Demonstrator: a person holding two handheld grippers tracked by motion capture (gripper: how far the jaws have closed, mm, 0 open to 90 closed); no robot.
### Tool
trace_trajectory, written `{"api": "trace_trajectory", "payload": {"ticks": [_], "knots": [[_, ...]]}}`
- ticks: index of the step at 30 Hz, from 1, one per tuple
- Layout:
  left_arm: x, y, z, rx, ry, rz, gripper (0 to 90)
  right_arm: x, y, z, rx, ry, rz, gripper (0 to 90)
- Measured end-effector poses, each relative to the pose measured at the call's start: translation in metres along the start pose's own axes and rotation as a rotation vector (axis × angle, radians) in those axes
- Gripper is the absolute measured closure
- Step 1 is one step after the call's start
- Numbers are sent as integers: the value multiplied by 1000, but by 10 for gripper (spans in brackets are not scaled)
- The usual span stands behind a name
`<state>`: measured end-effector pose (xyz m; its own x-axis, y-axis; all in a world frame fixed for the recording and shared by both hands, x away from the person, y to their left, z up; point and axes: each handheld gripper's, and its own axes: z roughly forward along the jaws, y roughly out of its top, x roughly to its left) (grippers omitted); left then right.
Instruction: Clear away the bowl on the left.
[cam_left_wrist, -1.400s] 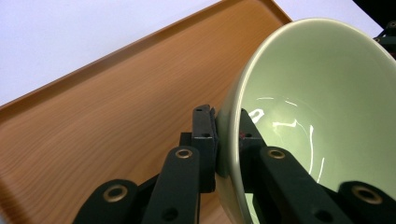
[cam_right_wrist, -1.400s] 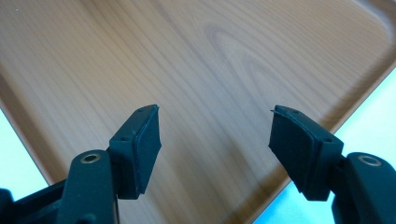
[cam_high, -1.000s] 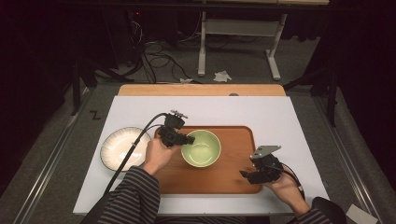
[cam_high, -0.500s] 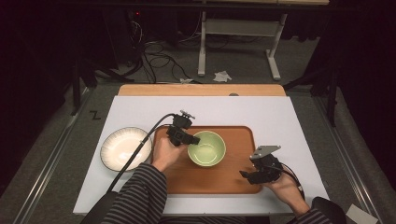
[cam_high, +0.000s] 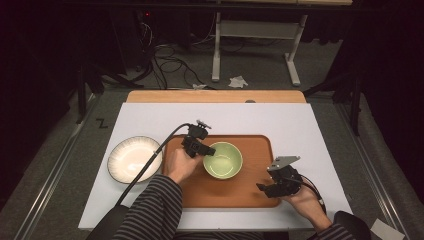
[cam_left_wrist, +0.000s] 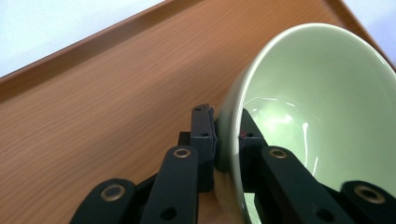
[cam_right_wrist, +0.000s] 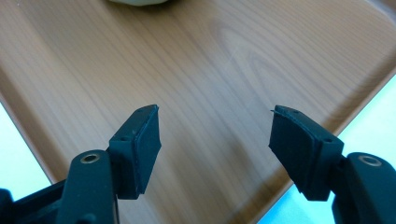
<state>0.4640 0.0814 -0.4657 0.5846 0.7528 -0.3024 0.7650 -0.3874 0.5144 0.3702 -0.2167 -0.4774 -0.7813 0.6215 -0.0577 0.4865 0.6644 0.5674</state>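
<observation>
My left gripper (cam_high: 206, 150) is pinched on the wall of the pale green glazed ceramic bowl (cam_high: 223, 160), one jaw outside and one inside the rim, as the left gripper view (cam_left_wrist: 227, 135) shows with both pads pressed against the glaze (cam_left_wrist: 322, 102). The bowl sits on the rectangular wooden tray with a raised lip (cam_high: 260, 145), a little left of the tray's middle, with my grip on its left edge. To the bowl's right there is a broad stretch of bare wood, and a narrower band of wood lies between the bowl and the tray's far lip. The bowl's left side is well inside the tray's left lip, where my left hand (cam_high: 180, 165) takes up the room. My right gripper (cam_high: 267, 189) hovers over the tray's near right corner with its jaws spread wide and nothing between them; in the right gripper view (cam_right_wrist: 215, 135) bare wood grain (cam_right_wrist: 210, 60) runs under the gap and the tray's lip crosses just beyond the right pad, with white table beyond it. A round white ceramic plate with a ribbed rim (cam_high: 134, 159) rests on the white tabletop (cam_high: 300, 125) just beside the tray's left lip, apart from the bowl. The tabletop's right side and far strip lie open.
</observation>
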Motion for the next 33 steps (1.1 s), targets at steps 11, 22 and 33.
{"api": "trace_trajectory", "payload": {"ticks": [11,22,33], "knots": [[5,0,3,7,-5,-14,829,1,0,0,1,1,0,351],[5,0,3,2,-1,-11,810,2,0,0,12,3,-1,351],[3,-1,-6,-23,51,23,652,2,0,0,14,2,-6,350]]}}
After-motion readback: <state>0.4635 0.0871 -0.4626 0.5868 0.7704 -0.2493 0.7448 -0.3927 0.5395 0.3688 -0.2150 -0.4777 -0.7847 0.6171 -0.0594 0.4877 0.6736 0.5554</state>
